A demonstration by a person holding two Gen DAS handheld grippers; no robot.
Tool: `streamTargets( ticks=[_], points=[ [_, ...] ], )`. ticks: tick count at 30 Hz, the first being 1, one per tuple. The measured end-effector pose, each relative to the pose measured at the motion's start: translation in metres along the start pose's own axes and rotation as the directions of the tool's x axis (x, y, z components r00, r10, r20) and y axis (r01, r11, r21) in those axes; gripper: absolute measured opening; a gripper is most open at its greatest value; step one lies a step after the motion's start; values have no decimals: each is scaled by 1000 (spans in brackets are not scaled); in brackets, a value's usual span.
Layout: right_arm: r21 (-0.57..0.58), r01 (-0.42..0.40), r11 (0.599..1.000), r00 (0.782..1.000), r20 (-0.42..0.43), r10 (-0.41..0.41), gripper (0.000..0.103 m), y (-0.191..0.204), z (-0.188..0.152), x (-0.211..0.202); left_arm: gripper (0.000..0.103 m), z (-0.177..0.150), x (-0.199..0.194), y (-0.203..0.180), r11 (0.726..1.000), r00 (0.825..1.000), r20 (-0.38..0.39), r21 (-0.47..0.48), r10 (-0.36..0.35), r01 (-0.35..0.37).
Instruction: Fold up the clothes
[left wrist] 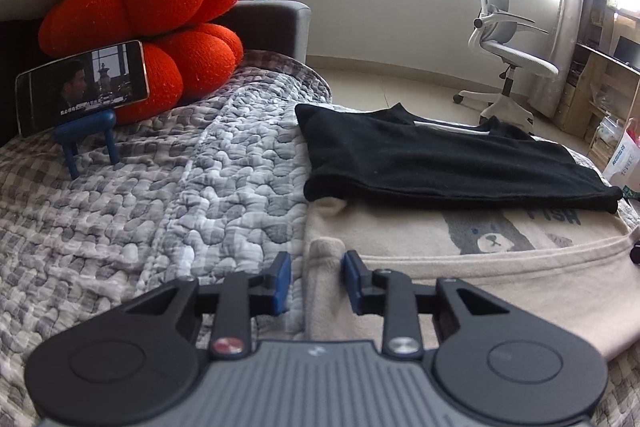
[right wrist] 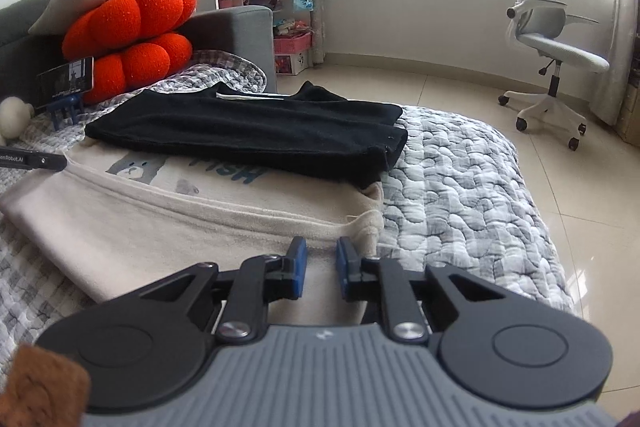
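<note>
Left wrist view: I saw my left gripper [left wrist: 314,277] with jaws slightly apart, straddling the near-left corner of the cream fleece garment with a bear print [left wrist: 460,259], pads not visibly pressing.
Far side: a folded black knit garment [left wrist: 440,159] lay on the cream one's far part, on the grey quilted bedspread [left wrist: 160,195].
Right wrist view: my right gripper [right wrist: 322,267] was narrowly spread over the near-right corner.
Progress: I judged the black one done, the cream one partly folded.

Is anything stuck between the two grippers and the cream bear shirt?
Nothing visible. The left gripper straddles a raised fold at one corner of the cream bear-print shirt, and the right gripper sits over its other near corner. The folded black garment covers the shirt's far part.
</note>
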State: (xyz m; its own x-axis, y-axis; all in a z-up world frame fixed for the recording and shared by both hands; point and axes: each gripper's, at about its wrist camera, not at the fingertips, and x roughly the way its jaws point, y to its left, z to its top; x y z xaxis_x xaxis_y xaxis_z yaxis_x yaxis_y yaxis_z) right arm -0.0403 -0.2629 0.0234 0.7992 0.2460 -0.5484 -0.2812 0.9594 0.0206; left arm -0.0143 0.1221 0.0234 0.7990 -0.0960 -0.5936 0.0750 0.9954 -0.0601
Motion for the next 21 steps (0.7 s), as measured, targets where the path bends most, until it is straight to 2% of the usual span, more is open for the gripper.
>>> streamTargets(
  ticks=[2,5,8,14,20,21],
  points=[
    [-5,13,1000,1000,2,-12,17,1,1,2,14,0,-2,-4,1000,1000,10,6,10,-10],
    [-10,28,1000,1000,7,-28,17,2,2,2,11,0,-5,-5,1000,1000,20,7,17,-17],
    [-12,47,999,999,16,-47,17,3,2,2,11,1,-6,-1,1000,1000,23,-11,8,-7],
    [23,53,998,998,19,-53,17,-3,1,7,11,-3,3,-4,999,999,24,15,32,-32],
    [-22,54,998,998,17,-54,17,1,4,1,15,2,-1,6,1000,1000,-2,-29,-6,6],
    [-22,56,998,998,28,-56,20,2,4,-4,16,4,-4,9,999,1000,-1,-38,-12,12]
  ],
)
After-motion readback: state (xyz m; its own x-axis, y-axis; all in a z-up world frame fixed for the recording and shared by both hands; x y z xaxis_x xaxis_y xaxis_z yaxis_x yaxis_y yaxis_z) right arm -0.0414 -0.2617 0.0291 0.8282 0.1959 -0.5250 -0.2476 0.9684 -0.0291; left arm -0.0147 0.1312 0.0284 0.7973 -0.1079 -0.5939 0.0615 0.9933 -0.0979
